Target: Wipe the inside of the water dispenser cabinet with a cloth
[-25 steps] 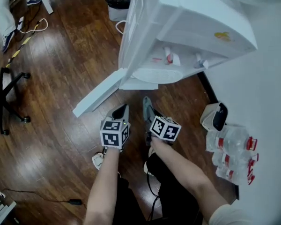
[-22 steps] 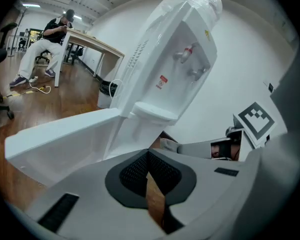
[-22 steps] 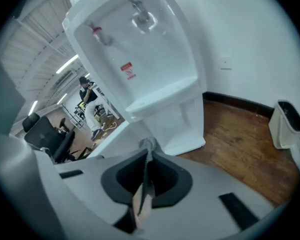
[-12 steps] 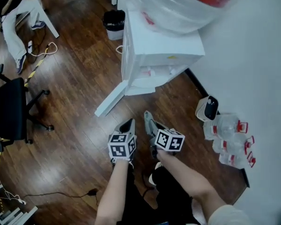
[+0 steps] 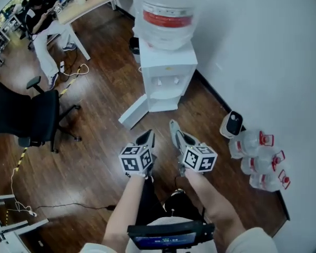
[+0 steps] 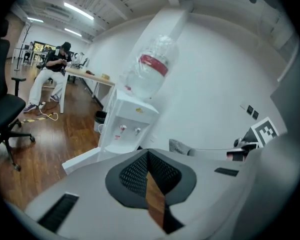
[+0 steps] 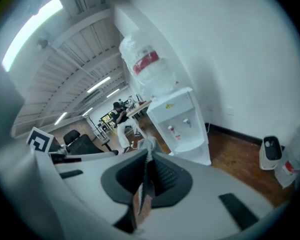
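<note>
Wood floor fills most of your head view, with a white wall down the right side. Compared with a second ago the view has pulled well back. The water dispenser, which loomed large and tilted at the upper right, now sits small at upper centre, and its bottle shows whole. A black chair at the left, a seated person at the upper left and a screen at the bottom edge have come into frame. Your two grippers keep their side-by-side place at lower centre, both aimed up the frame at the dispenser. It stands upright, long axis vertical, taps facing you, with its cabinet door swung open toward the lower left. It is well apart from both grippers, and the cabinet's inside does not show. Your left gripper has its jaws together with nothing between them. Your right gripper is clamped on a grey cloth, which runs lengthwise along the jaws and bunches just past their tips, pointing at the dispenser. The bottle carries a red band whose print is too small to read, and a yellow mark sits on the dispenser's top. Small bottles with red caps lie by the wall at the right.
</note>
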{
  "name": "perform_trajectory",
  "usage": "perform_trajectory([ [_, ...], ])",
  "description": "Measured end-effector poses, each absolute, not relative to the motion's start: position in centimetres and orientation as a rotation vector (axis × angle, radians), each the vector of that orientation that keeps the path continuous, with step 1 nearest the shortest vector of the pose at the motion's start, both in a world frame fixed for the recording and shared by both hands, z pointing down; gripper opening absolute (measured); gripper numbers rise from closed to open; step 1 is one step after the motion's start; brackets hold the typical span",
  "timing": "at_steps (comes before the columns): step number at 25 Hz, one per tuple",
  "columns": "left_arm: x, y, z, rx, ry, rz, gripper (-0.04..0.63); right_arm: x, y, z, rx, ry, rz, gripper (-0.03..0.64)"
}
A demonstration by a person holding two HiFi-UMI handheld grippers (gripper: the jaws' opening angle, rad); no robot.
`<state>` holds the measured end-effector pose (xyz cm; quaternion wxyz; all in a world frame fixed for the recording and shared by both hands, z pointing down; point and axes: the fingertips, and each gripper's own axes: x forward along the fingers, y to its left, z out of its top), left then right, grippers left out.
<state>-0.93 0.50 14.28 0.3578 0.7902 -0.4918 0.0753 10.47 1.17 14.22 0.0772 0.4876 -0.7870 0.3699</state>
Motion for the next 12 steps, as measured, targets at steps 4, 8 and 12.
perform_trajectory([
  [4,2.1,4.9,7.4,2.098,-1.274,0.152,-0.003,12.4,5.0,6.8,1.422,-2.482,1.017,0.02],
  [8,4.9,8.8,1.7,2.167,-1.264,0.108,-0.003,14.2,9.1,1.5,1.389,-2.557,0.945,0.02],
  [12,6.5,10.5,-3.9,2.284,-1.216,0.083,-0.003,15.8,11.3,-3.5,1.459,-2.633,0.873,0.02],
])
